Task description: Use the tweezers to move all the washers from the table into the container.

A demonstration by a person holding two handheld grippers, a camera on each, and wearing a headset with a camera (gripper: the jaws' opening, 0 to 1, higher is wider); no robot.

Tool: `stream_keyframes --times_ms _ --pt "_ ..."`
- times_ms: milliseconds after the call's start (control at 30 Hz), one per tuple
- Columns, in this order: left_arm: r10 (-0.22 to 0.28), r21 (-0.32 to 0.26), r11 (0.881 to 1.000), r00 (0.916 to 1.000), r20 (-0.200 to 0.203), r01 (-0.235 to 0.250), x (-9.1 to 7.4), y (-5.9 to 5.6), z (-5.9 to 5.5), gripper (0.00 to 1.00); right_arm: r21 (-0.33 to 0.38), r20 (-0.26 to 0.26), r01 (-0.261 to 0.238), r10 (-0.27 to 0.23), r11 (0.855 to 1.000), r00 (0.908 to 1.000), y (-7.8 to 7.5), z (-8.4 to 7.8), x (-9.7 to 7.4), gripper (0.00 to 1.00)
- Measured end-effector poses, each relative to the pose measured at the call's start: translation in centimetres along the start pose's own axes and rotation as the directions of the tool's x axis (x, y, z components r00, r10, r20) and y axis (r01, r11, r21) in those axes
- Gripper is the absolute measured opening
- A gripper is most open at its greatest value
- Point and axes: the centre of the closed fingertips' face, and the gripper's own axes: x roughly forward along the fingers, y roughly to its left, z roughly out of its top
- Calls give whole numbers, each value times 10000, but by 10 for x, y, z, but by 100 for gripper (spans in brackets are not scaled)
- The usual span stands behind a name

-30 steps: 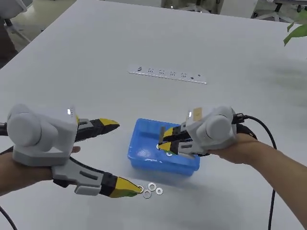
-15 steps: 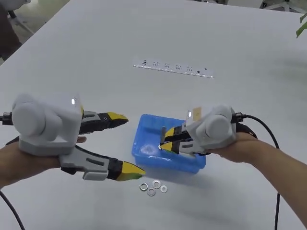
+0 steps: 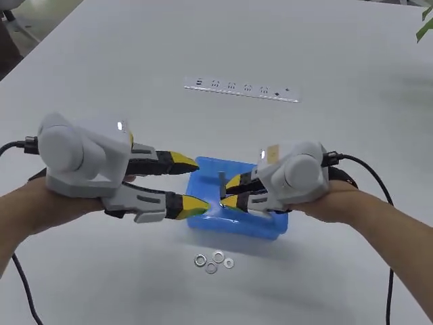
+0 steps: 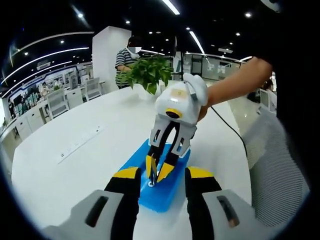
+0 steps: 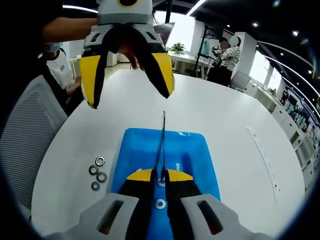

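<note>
Now at the drop: tweezers over the box, four more waiting outside

And the right gripper (image 3: 229, 192) is clamped hard on the tweezers (image 5: 161, 145), jaws pinched around the shanks, the thin tips reaching out over the floor of the blue container (image 3: 230, 227). One washer (image 5: 160, 203) lies on that floor just under the jaws, with a second close ahead of it. Whether the tips carry another, I can't tell; it's too fine to read. Over on the other side the left gripper (image 3: 197, 183) hangs at the container's left edge, jaws spread wide, gripping nothing, nose to nose with its partner.

This looks like the drop-off. To do it cleanly, keep the tips low and inside the walls, then ease the squeeze only a little: enough for the tweezers to spring apart, not enough to let them slip from the jaws. That box looks light, so the free gripper could steady its wall.

And the remaining work? The loose washers (image 3: 213, 261), four in a tight cluster, sit on the white table (image 3: 304, 54) just outside the container's near wall, apart from both grippers. They look flat on a smooth top, so I'd expect a shallow approach to work best, one tip slid under an edge.
</note>
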Motion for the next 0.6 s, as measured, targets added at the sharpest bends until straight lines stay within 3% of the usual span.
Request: stream_keyframes --times_ms 133,467,600 --pt "-83 198 9998 10000 -47 84 9 4 3 30 4 23 -16 16 10000 10000 0 0 0 10" --pt "-113 573 9983 9995 -286 129 26 12 1 17 -9 51 -43 43 10000 10000 0 -1 -1 10" --pt "-280 672 9973 9994 -200 293 29 12 3 12 -63 41 -78 78 9999 10000 0 -1 0 10"
